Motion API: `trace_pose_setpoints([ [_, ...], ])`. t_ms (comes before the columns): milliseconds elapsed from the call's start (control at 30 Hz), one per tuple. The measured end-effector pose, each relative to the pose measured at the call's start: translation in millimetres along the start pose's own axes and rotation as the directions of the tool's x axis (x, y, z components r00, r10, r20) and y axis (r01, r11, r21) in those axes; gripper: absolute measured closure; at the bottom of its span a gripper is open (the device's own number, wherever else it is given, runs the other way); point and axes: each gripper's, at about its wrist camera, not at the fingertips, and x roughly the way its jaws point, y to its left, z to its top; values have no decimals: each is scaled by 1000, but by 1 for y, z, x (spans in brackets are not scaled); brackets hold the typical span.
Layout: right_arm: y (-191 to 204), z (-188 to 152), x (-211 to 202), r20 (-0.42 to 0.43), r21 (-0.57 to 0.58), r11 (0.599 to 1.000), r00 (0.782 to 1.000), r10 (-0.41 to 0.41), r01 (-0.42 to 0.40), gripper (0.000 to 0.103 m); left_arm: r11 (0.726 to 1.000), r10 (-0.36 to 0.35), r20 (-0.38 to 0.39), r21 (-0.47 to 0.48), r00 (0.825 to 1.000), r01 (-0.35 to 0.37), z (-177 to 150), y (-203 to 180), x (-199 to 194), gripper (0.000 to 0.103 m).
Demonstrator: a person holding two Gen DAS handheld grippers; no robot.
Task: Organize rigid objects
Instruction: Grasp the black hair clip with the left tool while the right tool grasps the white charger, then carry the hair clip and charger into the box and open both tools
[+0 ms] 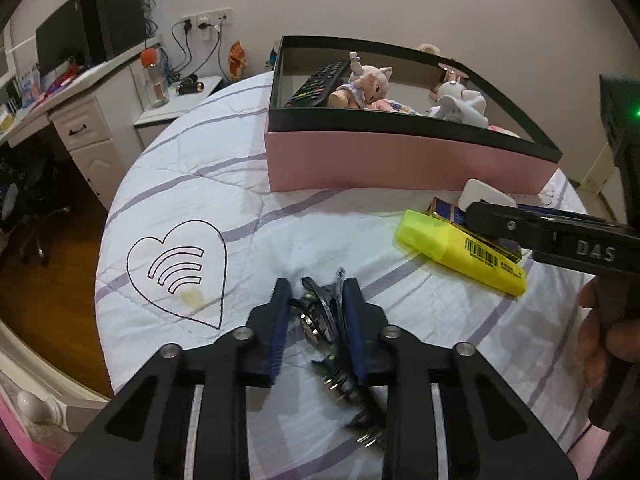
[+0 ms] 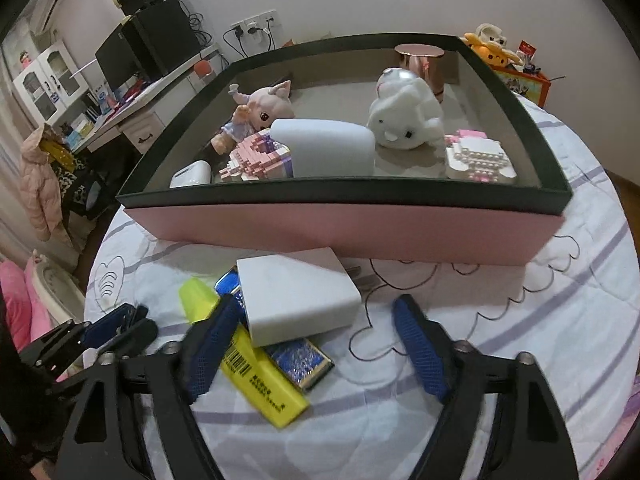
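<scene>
Metal watch, round-faced with a linked band, pinched between the blue ribbed pads of the left claw, low over the quilted striped bedspread. Right claw spread wide around a smooth white charger block, which lies on a glossy yellow highlighter and a glittery blue lighter. Just behind, a pink cardboard box with a black rim, holding a doll, a white figurine, brick models.
</scene>
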Motion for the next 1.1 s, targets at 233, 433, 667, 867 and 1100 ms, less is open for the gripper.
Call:
trace_pose_setpoints([
  [233, 3, -5, -4, 6, -22, 1000, 1000, 6, -6, 46, 999, -42, 2, -26, 999, 42, -1, 4, -3, 77],
  [433, -1, -7, -14, 18, -16, 1000, 1000, 8, -7, 46, 998, -57, 5, -30, 998, 57, 0, 6, -9, 77],
  [667, 0, -8, -36, 51, -12, 1000, 999, 13, -12, 46, 998, -61, 40, -25, 997, 62, 9, 7, -26, 77],
  [867, 4, 2, -61, 102, -19, 1000, 994, 24, -22, 46, 997, -78, 88, 1, 993, 79, 35, 3, -46, 77],
  [1100, 9, 33, -86, 163, -58, 998, 987, 11, -1, 46, 994, -106, 133, 44, 985, 101, 87, -5, -56, 77],
])
